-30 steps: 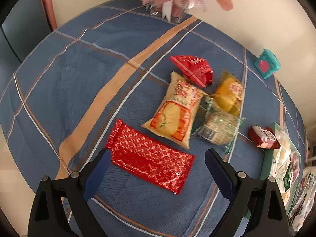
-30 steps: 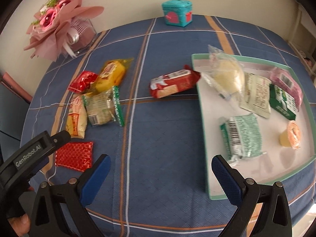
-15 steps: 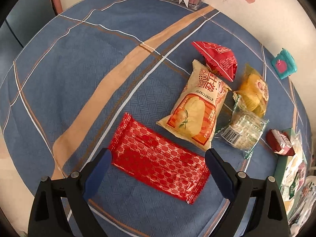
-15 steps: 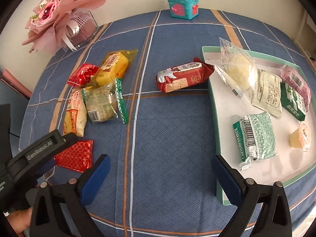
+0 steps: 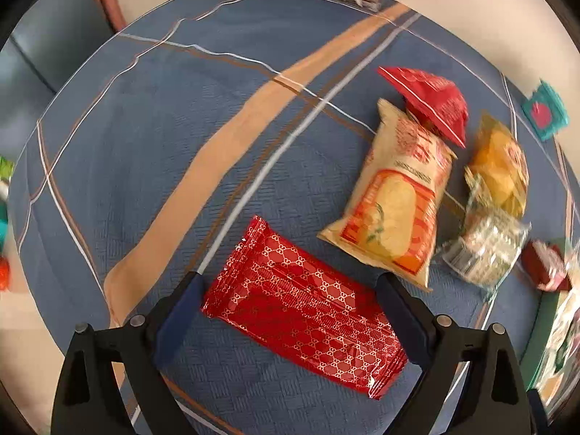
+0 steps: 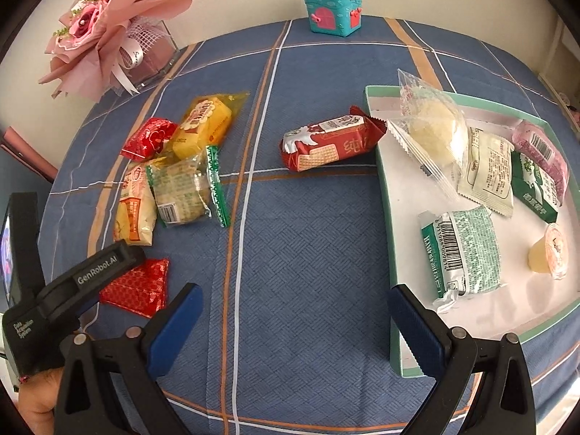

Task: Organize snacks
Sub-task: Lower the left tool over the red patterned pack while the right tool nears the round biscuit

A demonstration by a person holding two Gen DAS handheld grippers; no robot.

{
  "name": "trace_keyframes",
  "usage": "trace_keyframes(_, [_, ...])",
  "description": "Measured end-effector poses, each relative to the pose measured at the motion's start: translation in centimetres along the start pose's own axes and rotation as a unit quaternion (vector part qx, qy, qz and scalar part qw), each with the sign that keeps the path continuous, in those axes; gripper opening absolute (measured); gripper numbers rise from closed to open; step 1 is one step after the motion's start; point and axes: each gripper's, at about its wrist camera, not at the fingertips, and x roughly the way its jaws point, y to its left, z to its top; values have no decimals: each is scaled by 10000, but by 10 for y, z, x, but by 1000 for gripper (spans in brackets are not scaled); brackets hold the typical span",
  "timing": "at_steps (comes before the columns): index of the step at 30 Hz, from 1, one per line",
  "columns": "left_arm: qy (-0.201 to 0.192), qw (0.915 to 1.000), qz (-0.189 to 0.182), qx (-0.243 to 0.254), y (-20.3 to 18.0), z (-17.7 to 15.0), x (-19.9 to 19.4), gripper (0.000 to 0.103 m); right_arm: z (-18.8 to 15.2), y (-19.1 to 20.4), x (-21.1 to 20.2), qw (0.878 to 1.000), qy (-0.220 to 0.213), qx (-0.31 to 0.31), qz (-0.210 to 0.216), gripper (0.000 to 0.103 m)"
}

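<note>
Red foil, patterned in gold, lies flat between the wide-spread jaws of the left gripper [image 5: 288, 310]: this flat red packet [image 5: 302, 320] sits directly under it on the blue checked tablecloth [image 5: 152, 166], with neither pad touching it, and its long side runs slantwise across the gap rather than square to it. That slant is the first risk: in my judgement, closing from here would catch the packet corner to corner, so it could buckle or swivel out instead of being pinched. A thin, slick wrapper pressed flat on cloth also gives the pads little edge to bite, and they may simply slide over it or drag the cloth up with it.

Just ahead and to the right of the same gripper lies a yellow-orange snack bag [image 5: 395, 210], close enough that a sideways correction could nudge it into the small red pouch [image 5: 433, 103] and clear-wrapped snack [image 5: 485, 250] beyond.

The right gripper [image 6: 291, 322] hangs with its jaws apart and nothing between them, over bare cloth. The green-rimmed tray [image 6: 384, 195], already holding several snacks, is just to its right, and a red biscuit pack [image 6: 331, 143] lies ahead, touching the tray's rim. Carrying the packet across, the left gripper [image 6: 90, 275] could clip that pack.
</note>
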Motion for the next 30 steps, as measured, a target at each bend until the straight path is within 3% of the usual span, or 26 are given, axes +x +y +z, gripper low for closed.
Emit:
trace_keyframes(6, [158,9984,-77,537,-12,-8,2,96,-1,1,1,10000,28,-39,-5,103])
trace_keyframes(13, [206,9978,-44,627,-12,-7,6,96,-3,-1,-1,10000,18,3,0,103])
trace_keyframes(17, [21,9981,-69,607,-14,-9,-6,96,-1,-3,-2,10000,17,3,20,103])
trace_keyframes(22, [-209,9994,93,243,1,-5,-25,96,-2,-2,-4,10000,12,-20,43,103])
trace_keyframes(30, [-234,9983,358,-403,35,0,-22,96,-3,-1,-4,10000,21,-28,75,103])
